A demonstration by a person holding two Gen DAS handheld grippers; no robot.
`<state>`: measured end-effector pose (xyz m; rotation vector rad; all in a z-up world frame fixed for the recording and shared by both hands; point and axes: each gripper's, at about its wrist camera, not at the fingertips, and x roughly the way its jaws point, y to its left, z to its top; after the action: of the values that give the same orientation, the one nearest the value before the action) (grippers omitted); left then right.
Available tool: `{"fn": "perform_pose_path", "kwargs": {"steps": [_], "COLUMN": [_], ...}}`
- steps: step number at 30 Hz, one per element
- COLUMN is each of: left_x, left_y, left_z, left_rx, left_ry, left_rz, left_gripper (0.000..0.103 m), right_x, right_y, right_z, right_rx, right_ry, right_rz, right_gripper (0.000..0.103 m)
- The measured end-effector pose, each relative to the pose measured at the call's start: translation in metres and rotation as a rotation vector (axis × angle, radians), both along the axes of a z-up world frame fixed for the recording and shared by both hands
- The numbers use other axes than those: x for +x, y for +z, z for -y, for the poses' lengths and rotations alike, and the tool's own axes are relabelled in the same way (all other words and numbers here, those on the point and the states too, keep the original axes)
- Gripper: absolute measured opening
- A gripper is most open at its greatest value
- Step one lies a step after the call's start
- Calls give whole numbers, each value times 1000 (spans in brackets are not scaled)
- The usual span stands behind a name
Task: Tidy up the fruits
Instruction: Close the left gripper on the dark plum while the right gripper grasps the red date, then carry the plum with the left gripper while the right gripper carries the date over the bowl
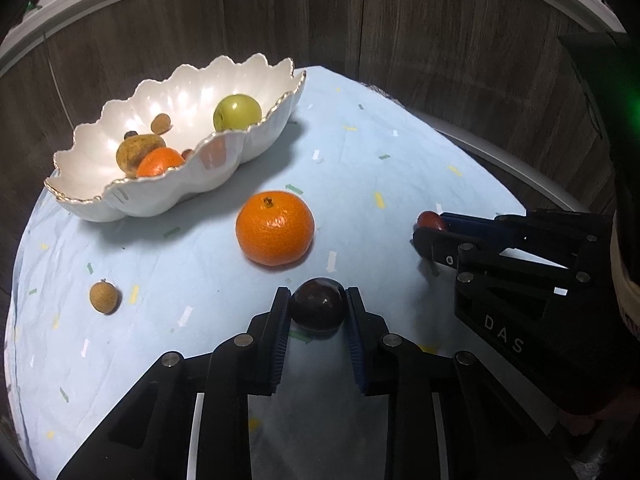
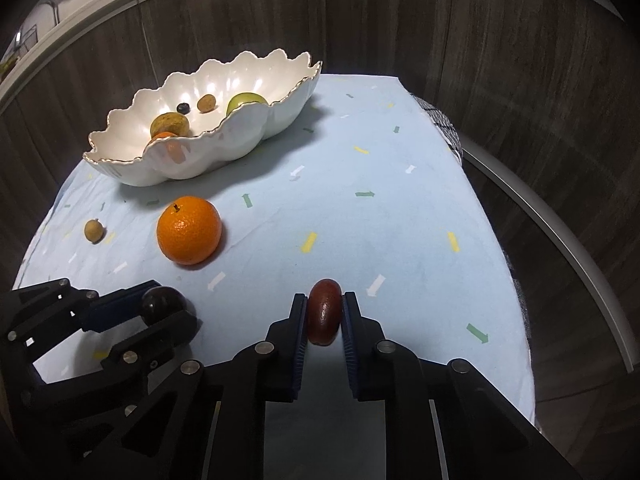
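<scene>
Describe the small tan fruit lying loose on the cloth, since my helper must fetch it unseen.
Start at the white scalloped bowl on the pale blue cloth. In front of it sits a loose orange; the small tan fruit lies apart on the orange's left. It is round, dull brown, far smaller than the orange, and untouched.

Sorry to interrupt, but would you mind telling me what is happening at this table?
A person is sorting fruit with two hand-held tools. The left tool is shut on a dark plum, the right tool on a reddish date, both down at the blue cloth. A tangerine and a longan wait outside the white bowl, which already holds several fruits.
</scene>
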<state>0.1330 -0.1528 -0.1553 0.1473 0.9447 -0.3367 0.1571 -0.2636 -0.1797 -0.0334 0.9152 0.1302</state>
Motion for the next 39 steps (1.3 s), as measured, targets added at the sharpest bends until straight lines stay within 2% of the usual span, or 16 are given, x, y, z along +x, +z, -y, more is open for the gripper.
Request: {"fn": "perform_pose_path", "kwargs": {"steps": [16, 39], "left_x": [-3, 8], "left_y": [32, 81], "left_z": [-12, -56], "left_rx": [-13, -42], "left_ry": [27, 136], "left_rz": [62, 127], "left_gripper": [27, 27], "right_x": [-9, -11], "right_y": [34, 87], "right_z": [-7, -39], "right_rx": [-10, -6], "right_ry": [-1, 42], "right_rz": [56, 138], "right_gripper": [18, 18]}}
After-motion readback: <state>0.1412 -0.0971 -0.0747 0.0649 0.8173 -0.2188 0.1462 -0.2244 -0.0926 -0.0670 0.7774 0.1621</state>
